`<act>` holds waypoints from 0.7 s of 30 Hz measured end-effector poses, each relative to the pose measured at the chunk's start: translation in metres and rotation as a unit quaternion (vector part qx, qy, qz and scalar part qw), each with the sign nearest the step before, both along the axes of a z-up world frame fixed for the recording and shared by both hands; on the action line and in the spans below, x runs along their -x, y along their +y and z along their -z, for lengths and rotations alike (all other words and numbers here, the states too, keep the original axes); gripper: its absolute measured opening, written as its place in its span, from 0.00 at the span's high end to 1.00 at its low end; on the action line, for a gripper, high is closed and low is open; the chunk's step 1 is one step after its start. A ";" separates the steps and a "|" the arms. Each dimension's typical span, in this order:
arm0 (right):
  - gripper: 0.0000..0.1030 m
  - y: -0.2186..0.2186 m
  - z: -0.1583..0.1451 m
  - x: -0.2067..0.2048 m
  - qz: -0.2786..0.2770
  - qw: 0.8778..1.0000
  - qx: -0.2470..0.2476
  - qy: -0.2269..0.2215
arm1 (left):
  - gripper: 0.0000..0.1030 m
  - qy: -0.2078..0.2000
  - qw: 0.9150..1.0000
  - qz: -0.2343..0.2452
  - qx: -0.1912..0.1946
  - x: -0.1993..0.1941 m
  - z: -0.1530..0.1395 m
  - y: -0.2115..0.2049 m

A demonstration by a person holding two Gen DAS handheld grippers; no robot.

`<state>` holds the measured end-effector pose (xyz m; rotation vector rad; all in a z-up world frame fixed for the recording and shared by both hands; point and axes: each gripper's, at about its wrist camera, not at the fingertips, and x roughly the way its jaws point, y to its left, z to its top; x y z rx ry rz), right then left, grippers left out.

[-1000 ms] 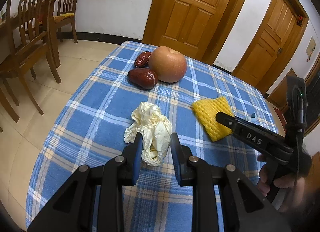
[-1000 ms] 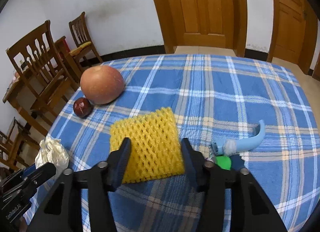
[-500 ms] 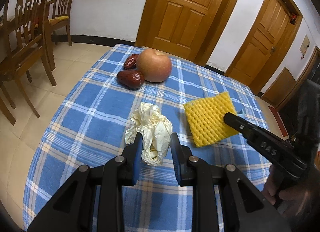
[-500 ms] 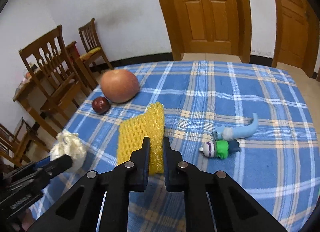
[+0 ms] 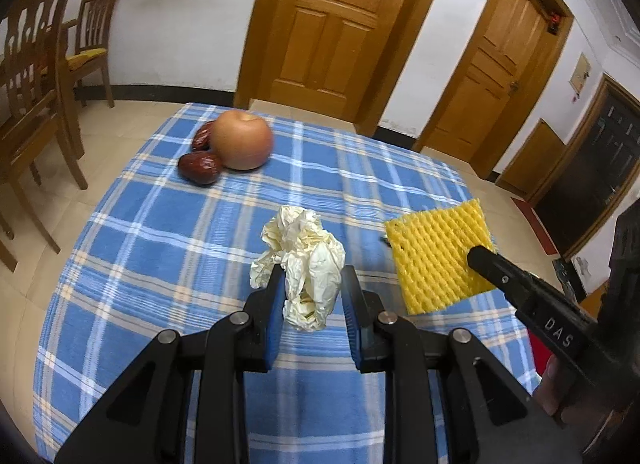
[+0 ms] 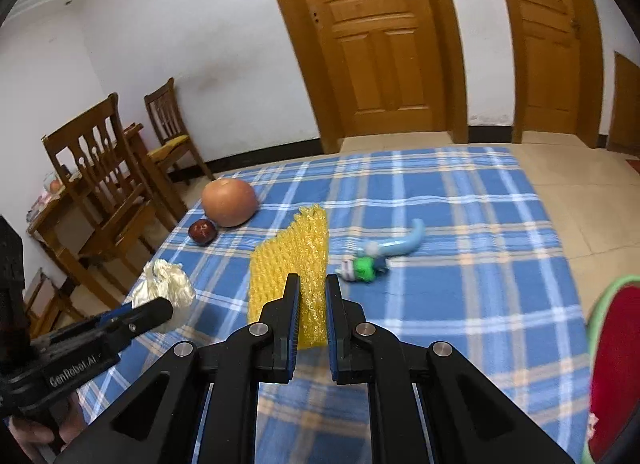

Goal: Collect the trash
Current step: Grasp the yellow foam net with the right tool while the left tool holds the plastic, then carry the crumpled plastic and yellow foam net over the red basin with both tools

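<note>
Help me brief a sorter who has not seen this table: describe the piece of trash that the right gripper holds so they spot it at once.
Start at the blue plaid tablecloth, with the big apple near its far left edge. Nearer the camera, the right gripper pinches a yellow foam fruit net, lifted on edge. Its bright yellow honeycomb mesh sets it apart from the crumpled cream wrapper to its left.

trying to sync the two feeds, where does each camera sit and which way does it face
Left wrist: on the left gripper, facing down-forward at the crumpled paper it grips; the right gripper shows.
Right wrist: on the right gripper, facing the yellow foam net it pinches; the left gripper shows.
Shared: paper, net, apple, table.
</note>
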<state>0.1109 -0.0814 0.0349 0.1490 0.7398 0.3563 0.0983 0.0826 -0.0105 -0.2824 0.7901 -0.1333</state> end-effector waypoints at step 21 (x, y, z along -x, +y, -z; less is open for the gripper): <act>0.89 -0.110 -0.029 0.085 0.119 0.992 -0.013 -0.032 | 0.74 -0.011 0.995 0.101 0.011 0.025 -0.023 -0.092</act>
